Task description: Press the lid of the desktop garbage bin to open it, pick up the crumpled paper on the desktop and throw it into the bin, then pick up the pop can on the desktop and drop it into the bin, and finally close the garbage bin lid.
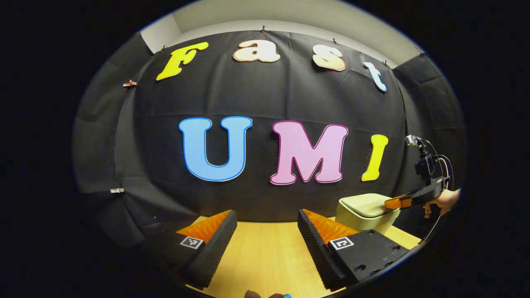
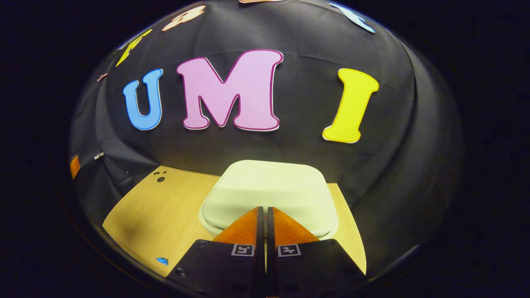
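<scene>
A cream desktop bin (image 1: 366,213) stands at the back right of the wooden table, its lid (image 2: 271,192) down. In the right gripper view, my right gripper (image 2: 263,209) is shut with nothing between its fingers, and its tips sit over the near edge of the lid. Whether they touch the lid I cannot tell. The left gripper view shows that same gripper (image 1: 393,203) held by a hand (image 1: 445,200), its tips at the lid's right side. My left gripper (image 1: 267,217) hangs open above the table, left of the bin, with nothing between its fingers.
The wooden table (image 2: 161,207) ends at the black cloth wall just behind the bin. Bare wood lies left of the bin. A small blue mark (image 2: 162,260) lies near the table's front edge, and dark spots (image 2: 160,177) sit at its far left corner.
</scene>
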A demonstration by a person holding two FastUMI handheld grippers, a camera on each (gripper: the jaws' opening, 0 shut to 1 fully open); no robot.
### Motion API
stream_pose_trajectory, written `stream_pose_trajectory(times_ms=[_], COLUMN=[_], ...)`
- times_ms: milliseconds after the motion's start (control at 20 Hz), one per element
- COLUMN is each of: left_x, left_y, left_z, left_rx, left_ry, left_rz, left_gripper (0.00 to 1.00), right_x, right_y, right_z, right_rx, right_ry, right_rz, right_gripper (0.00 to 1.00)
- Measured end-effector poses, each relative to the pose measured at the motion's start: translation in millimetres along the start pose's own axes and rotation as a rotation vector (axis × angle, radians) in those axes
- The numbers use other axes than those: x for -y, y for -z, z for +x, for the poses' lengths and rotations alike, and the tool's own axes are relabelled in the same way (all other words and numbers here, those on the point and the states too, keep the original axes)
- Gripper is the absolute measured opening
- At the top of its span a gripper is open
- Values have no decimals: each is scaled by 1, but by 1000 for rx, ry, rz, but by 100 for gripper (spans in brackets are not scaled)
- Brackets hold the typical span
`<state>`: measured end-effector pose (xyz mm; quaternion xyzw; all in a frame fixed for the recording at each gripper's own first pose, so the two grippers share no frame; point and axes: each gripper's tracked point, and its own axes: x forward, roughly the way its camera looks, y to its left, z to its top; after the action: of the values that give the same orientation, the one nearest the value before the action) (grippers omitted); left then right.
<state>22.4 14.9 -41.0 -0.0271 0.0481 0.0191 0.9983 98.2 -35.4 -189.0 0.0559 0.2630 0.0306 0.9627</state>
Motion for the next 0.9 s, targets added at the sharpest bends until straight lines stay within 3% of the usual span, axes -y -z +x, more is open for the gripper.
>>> stream_pose_trajectory(times_ms=[150,350,900], left_x=[-3,-2,-11], left_y=[0,2,31], left_z=[-1,-5,-12], left_rx=[-5,-9,-70], left_ry=[-7,-3,10], left_rz=[-2,-4,-4], left_gripper=[95,95,95], right_x=[-2,-3,-23], right_y=[-28,-50,-60], right_z=[-14,-30,-76], right_rx=[127,214,325], right_ry=[17,25,24], right_rz=[-8,-20,-63], right_gripper=[5,6,5])
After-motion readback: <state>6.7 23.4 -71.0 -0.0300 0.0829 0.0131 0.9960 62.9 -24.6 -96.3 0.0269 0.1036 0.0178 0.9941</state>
